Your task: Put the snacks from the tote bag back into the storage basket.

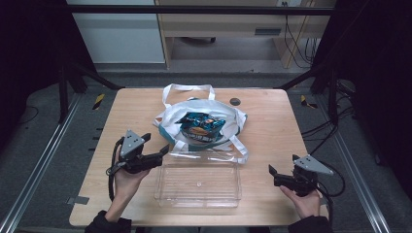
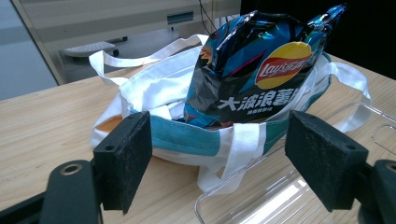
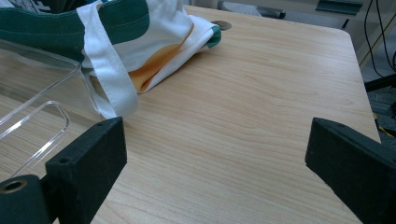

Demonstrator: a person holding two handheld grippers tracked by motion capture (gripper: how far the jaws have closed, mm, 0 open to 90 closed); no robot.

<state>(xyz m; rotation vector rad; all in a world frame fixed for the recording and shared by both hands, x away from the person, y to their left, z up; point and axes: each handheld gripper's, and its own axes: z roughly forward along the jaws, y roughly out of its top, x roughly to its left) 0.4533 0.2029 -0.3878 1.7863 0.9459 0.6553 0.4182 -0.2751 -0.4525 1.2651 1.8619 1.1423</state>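
Hidden: chip bag's [image 2: 254,70] lower part sat inside the tote bag [image 2: 154,93].
Left gripper [image 1: 158,153]: jaws wide, empty, aimed at the tote.
Right gripper [image 1: 278,175]: wide, empty, over the table [image 1: 272,121].

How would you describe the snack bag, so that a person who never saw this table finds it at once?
On the wooden table, look past the clear plastic box to the white tote bag with teal trim. The chip bag sticks out of its open mouth. It is the one glossy dark blue thing there, with a yellow and red logo.
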